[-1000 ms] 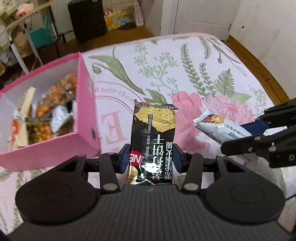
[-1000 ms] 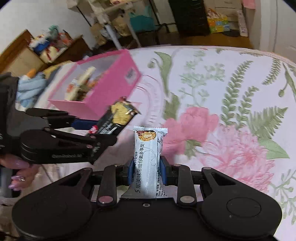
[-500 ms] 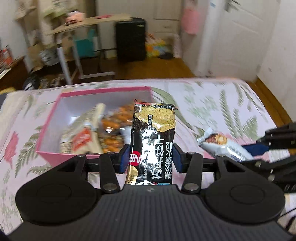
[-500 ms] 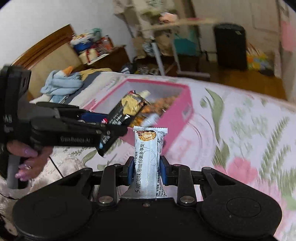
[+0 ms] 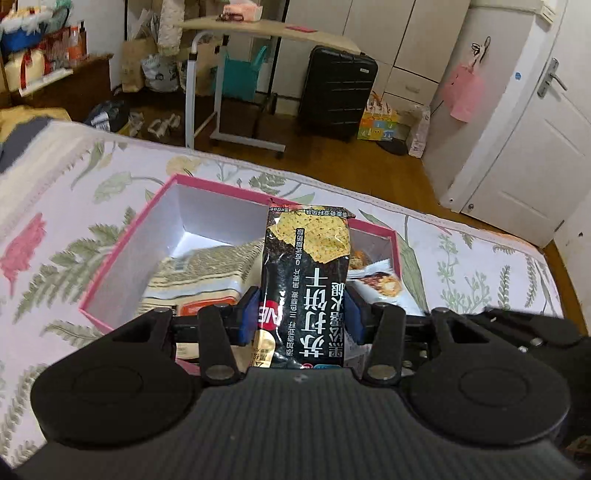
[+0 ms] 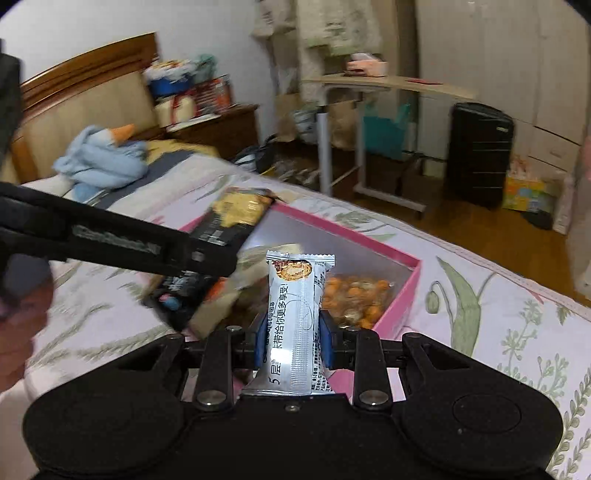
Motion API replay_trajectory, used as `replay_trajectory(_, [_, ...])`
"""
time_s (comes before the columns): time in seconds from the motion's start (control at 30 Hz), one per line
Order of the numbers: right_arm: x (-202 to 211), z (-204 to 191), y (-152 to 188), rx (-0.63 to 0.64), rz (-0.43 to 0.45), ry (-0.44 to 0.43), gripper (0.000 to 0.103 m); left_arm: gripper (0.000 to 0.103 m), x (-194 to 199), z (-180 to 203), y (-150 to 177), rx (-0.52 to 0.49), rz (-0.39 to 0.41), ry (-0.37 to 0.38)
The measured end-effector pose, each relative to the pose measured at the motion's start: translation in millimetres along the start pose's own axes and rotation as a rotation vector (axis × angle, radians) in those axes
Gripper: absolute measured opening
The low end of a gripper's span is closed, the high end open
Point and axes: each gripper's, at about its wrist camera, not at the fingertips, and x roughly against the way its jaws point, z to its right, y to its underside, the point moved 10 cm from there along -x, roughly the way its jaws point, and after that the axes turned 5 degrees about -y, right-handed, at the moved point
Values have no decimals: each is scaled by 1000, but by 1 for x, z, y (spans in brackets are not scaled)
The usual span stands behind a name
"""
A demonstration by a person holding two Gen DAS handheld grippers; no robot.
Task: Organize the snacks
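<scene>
My left gripper [image 5: 301,314] is shut on a black cracker packet [image 5: 306,280], held upright over the near side of the pink box [image 5: 122,254]. In the right wrist view that same left gripper [image 6: 207,254] reaches in from the left with the black packet [image 6: 236,210] over the pink box [image 6: 402,310]. My right gripper [image 6: 293,332] is shut on a silver-white snack bar [image 6: 297,317], just before the box's near edge. Inside the box lie a beige packet [image 5: 207,269] and a bag of orange snacks [image 6: 354,295]. The bar's tip [image 5: 380,284] shows beside the black packet.
The box sits on a floral bedspread [image 5: 480,266]. Beyond the bed's edge stand a rolling side table [image 5: 266,33], a black suitcase [image 5: 336,92] and a white door [image 5: 535,147]. A blue plush toy [image 6: 99,158] lies near the wooden headboard [image 6: 81,96]. A hand [image 6: 18,325] holds the left gripper.
Both grippers have swung left from the flowered bedspread to the pink box, each still holding its snack. The box now lies straight ahead below the packets.
</scene>
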Motion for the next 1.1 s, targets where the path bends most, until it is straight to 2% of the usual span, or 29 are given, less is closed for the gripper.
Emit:
replay_trajectory(0.13, [-13,11,-2,-133,35,-58,33,46,-16,-2,0,3,-18,-20])
replay_trajectory(0.2, [-16,13,-5,-237,53,-143,35,47,-23,-3,1,25,-34,8])
replay_trajectory(0.27, [-21,16,-3,-292,46,-159,39,49,-29,-5,4,27,-48,16])
replay_trajectory(0.33, [-26,16,0,-286,32,-140,49,50,-32,-7,8,14,-52,-1])
replay_trajectory(0.4, [-27,15,5,-288,19,-130,50,51,-31,-7,10,12,-37,20])
replay_trajectory(0.53, [-10,9,10,-315,58,-151,50,54,-21,-5,16,0,-16,41])
replay_trajectory(0.73, [22,-1,22,-239,78,-57,50,54,2,-6,25,0,4,64])
replay_trajectory(0.83, [39,-1,23,-188,94,5,50,54,18,-7,30,-17,16,45])
replay_trajectory(0.93, [60,-9,22,-132,117,70,50,54,44,-8,36,-31,35,38])
replay_trajectory(1.1, [96,-15,22,-114,121,126,50,54,86,0,47,-81,56,35])
